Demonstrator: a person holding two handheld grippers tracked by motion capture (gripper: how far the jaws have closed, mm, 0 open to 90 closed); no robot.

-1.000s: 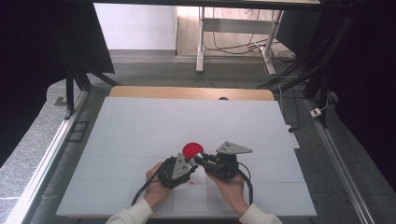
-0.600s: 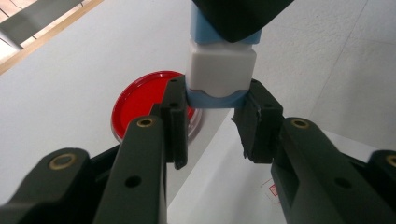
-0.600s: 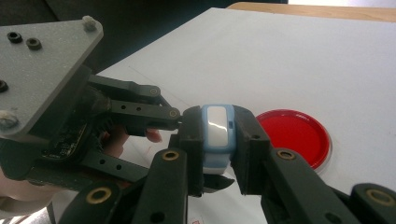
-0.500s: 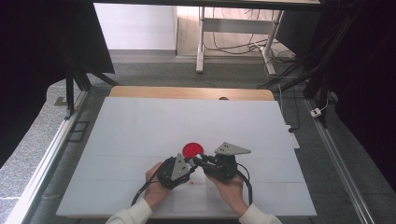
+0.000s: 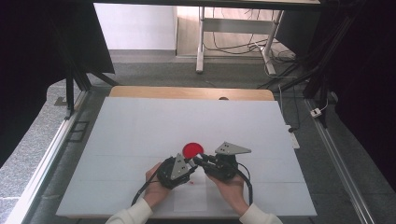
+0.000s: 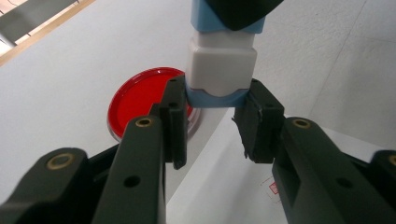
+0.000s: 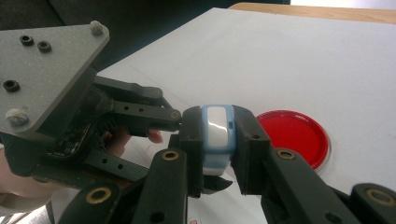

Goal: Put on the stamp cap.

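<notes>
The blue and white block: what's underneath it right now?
Below the blue and white block lie white paper and the red dish's edge; the tools' pads hide its lower sides.

Table [image 5: 140,121]: both grippers near its front edge, about midway across. Left gripper [image 5: 187,164] to the left, right gripper [image 5: 198,161] just beside it to the right, tips meeting. Small block [image 6: 220,70] between the two, off the tabletop, each end inside one gripper's jaws. Round dish [image 5: 192,150] on the table just behind the meeting tips, slightly left of the right gripper's body. Sheet of paper [image 5: 189,198] flat on the table under and in front of the hands, reaching towards the front edge.
</notes>
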